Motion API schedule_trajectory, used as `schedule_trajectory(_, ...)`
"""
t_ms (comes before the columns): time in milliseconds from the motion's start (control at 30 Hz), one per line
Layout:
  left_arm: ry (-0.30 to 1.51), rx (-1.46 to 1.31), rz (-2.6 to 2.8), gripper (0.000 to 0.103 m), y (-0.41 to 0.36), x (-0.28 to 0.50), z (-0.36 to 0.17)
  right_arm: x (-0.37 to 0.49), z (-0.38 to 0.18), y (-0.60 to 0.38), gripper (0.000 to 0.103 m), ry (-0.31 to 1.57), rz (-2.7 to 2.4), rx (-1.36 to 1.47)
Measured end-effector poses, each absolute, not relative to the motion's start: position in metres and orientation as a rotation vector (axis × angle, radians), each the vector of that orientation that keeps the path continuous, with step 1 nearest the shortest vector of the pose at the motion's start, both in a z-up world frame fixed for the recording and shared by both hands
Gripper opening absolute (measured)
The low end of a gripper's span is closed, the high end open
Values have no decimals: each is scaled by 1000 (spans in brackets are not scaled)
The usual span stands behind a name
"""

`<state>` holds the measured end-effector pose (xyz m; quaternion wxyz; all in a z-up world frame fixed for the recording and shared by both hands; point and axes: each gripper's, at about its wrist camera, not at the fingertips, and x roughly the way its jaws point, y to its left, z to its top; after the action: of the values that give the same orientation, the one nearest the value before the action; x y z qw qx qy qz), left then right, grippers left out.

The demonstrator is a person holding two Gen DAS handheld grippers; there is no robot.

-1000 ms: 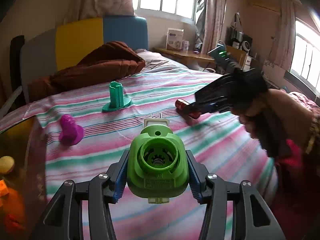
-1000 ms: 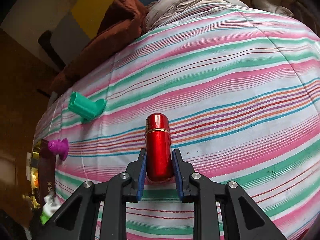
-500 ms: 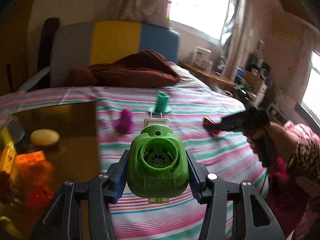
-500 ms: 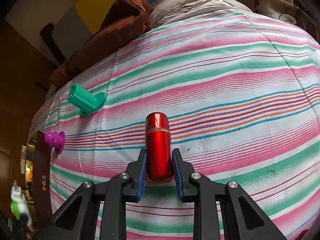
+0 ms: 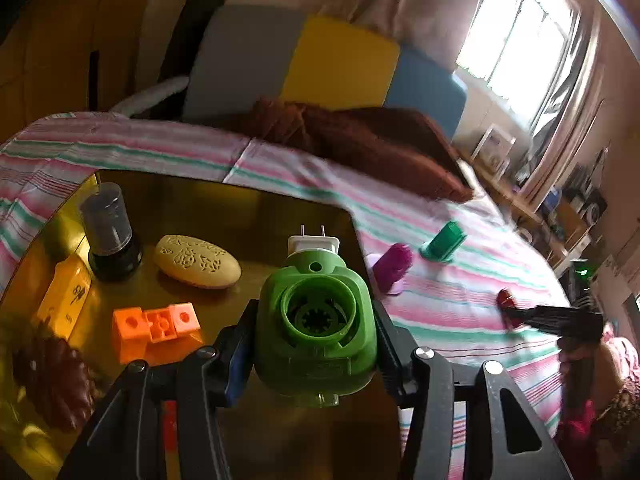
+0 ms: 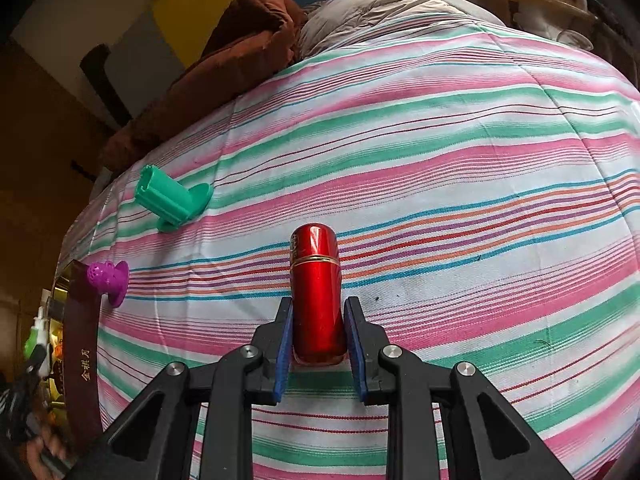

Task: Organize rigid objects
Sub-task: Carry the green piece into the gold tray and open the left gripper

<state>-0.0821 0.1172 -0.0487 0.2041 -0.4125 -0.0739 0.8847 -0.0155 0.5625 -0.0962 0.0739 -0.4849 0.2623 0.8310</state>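
Note:
My left gripper (image 5: 314,344) is shut on a green plug-in device (image 5: 316,320) with a white plug end, and holds it above the gold tray (image 5: 248,208). In the tray lie an orange block piece (image 5: 154,326), a cream oval soap (image 5: 197,261), a dark jar (image 5: 109,232), a yellow box (image 5: 66,296) and a brown ridged piece (image 5: 54,380). My right gripper (image 6: 318,332) is shut on a red metallic tube (image 6: 316,280) that lies on the striped bed sheet (image 6: 440,160). A purple piece (image 6: 108,280) and a teal piece (image 6: 172,200) lie on the sheet to its left.
A brown blanket (image 5: 360,140) is heaped at the head of the bed, before a grey, yellow and blue headboard (image 5: 340,64). The tray's dark rim (image 6: 82,352) shows at the left of the right wrist view. A window (image 5: 516,44) and cluttered shelves stand beyond the bed.
My left gripper has swung left with the green device, from over the striped sheet to over the gold tray, and rolled as it went. The right gripper has stayed on the red tube.

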Motion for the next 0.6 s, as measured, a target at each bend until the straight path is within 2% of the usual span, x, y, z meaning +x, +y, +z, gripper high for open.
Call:
schedule_trajectory(367, -219, -1434, 2334, 53, 136, -146, -80, -21, -93, 558, 25, 799, 2524, -1424)
schedule_trajectory(467, -302, -1469, 2309, 53, 136, -156, -84, -23, -94, 558, 25, 799, 2524, -1431)
schedule_trajectory(600, -222, -1455, 2362, 53, 144, -163, -86, -21, -95, 560, 25, 806, 2524, -1427)
